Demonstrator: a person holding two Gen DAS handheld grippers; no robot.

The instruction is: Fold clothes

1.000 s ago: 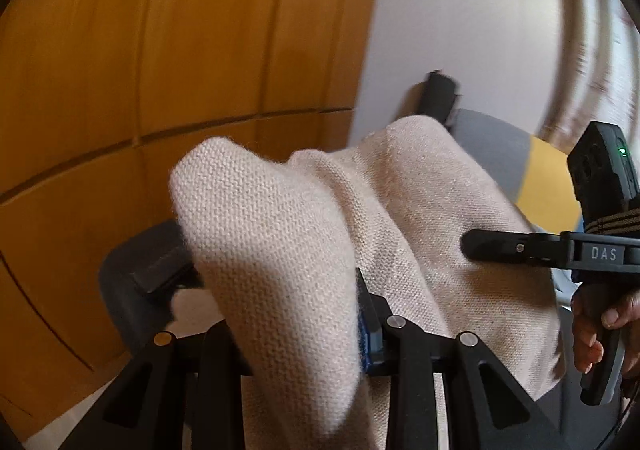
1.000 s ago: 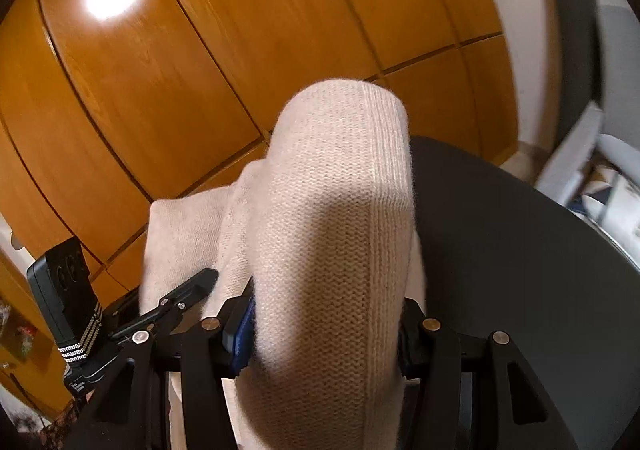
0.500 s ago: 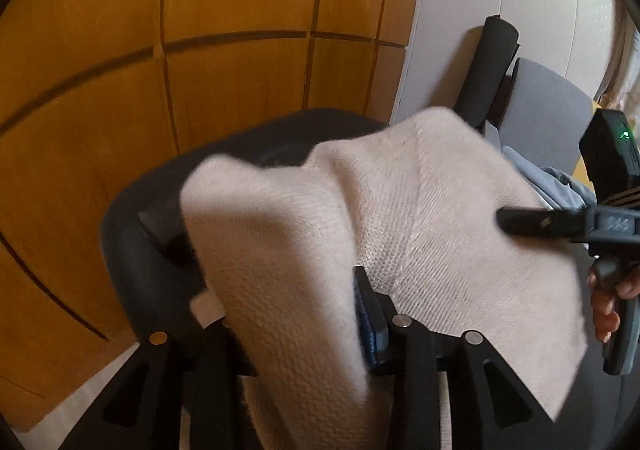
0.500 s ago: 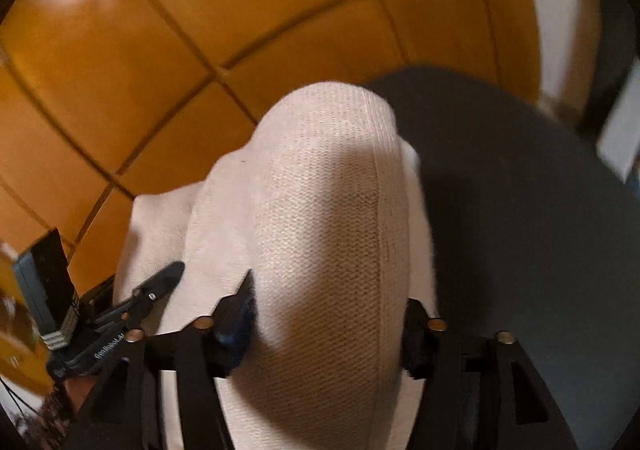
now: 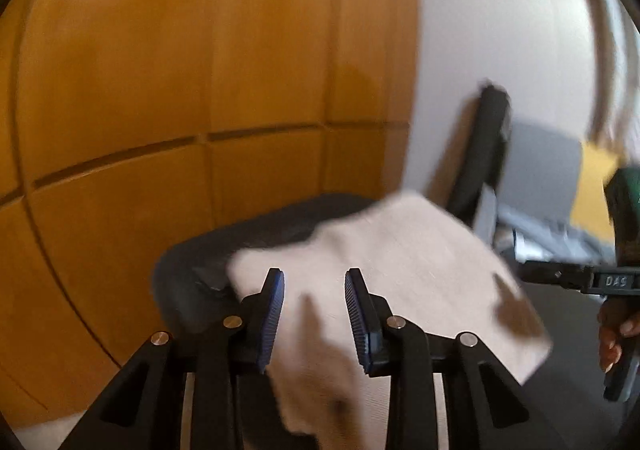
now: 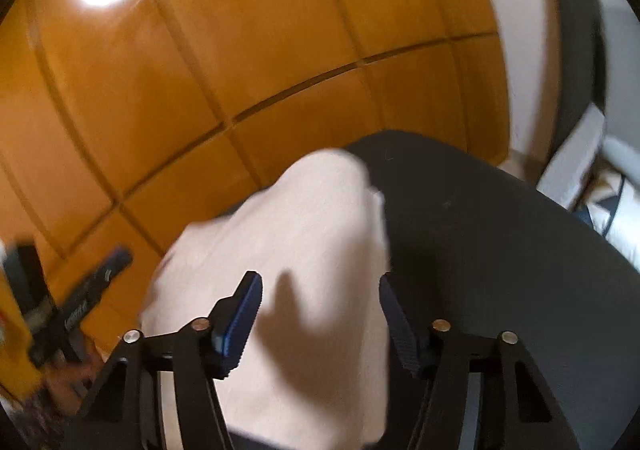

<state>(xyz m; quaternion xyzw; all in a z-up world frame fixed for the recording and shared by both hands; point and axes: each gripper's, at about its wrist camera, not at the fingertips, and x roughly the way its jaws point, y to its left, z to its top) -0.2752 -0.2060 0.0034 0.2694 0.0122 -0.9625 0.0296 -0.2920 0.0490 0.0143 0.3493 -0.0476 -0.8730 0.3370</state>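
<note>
A beige knit garment (image 5: 400, 270) lies folded in a loose heap on a dark round surface (image 5: 280, 226). My left gripper (image 5: 314, 282) is open above the garment's near edge, its blue pads spread and holding nothing. The right gripper (image 5: 560, 276) shows at the right edge of this view, held by a hand (image 5: 616, 330). In the right wrist view the garment (image 6: 300, 230) lies on the dark surface (image 6: 480, 250) beneath my open right gripper (image 6: 320, 290). The left gripper (image 6: 100, 282) appears blurred at the left. Both views are motion-blurred.
Orange wooden wall panels (image 5: 160, 89) stand close behind the dark surface. A white wall (image 5: 500, 29) and a black-backed chair (image 5: 488, 153) are to the right, with grey and yellow things (image 5: 592, 189) beyond. The chair back (image 6: 576, 49) also rises at the upper right.
Both grippers were shut on the raised garment; now both have opened and let go. The garment has dropped onto the dark surface, and both grippers have drawn back from it.
</note>
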